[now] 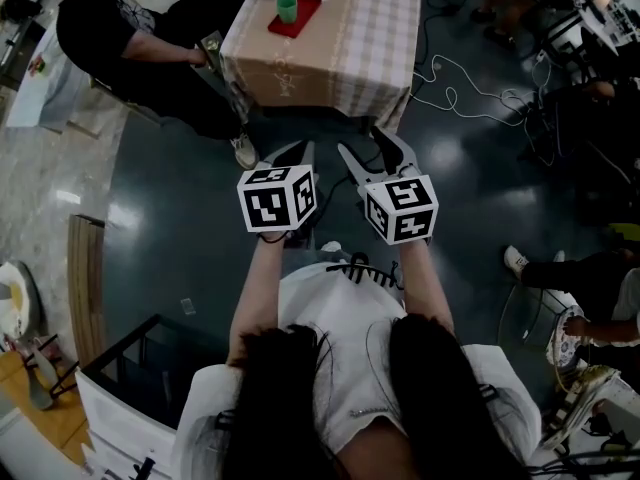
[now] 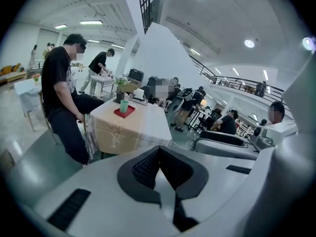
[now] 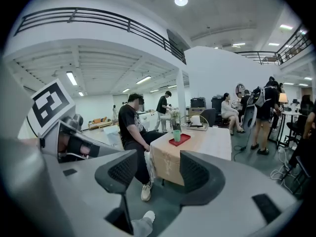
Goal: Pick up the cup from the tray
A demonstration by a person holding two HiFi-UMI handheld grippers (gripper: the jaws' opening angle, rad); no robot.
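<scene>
Our right tool (image 1: 366, 154) held its jaws wide and empty; our left tool (image 1: 297, 153) was closed on nothing. The cup (image 1: 287, 8) stood upright on the tray (image 1: 308, 10) on the table (image 1: 350, 58), well ahead of both, nearly straight beyond the left tool, we judged.

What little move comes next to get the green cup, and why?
Probably step closer to the table: the green cup stands on the red tray far ahead, beyond reach. The right hand-held gripper is open and empty, ready.
</scene>
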